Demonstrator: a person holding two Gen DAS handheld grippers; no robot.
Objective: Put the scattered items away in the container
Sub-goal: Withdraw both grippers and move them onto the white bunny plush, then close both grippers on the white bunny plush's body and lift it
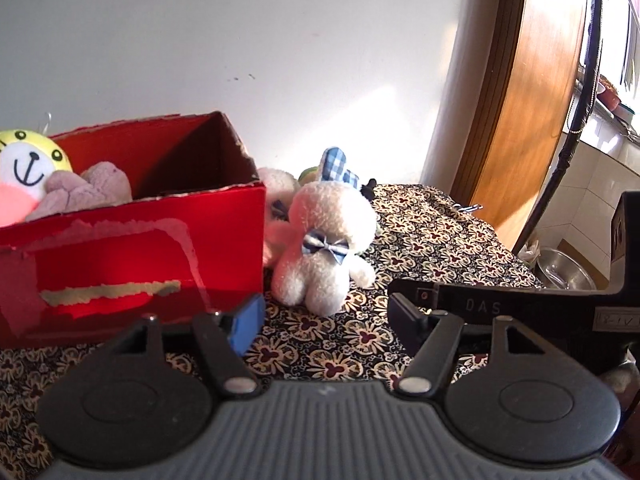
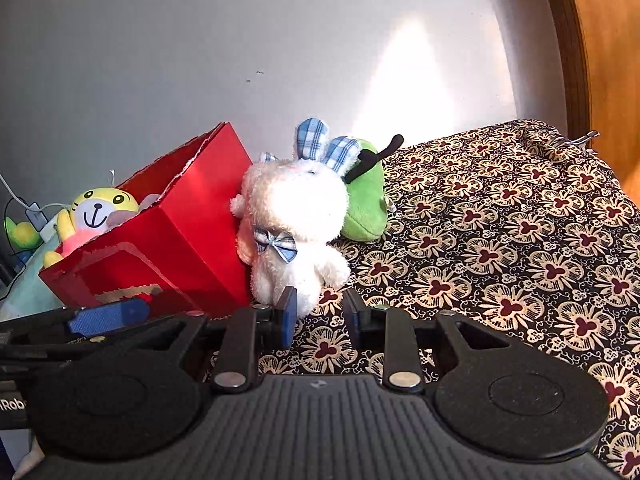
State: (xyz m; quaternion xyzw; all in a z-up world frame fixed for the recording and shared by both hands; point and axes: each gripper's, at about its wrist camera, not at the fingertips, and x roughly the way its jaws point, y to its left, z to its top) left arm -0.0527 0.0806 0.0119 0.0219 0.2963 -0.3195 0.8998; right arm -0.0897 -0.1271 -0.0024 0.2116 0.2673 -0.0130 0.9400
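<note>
Approaching: I lined the right gripper (image 2: 320,312) on the white rabbit (image 2: 294,236) beside the red box (image 2: 168,256).
Jaws: both apart, empty; left gripper (image 1: 328,320) wider.
Advice: grip the body, clear the rim.

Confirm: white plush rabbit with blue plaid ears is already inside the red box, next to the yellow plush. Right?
Not inside. The white plush rabbit stands on the patterned cloth outside the red box, leaning against its side, as the right wrist view shows. The yellow plush is in the box.
</note>
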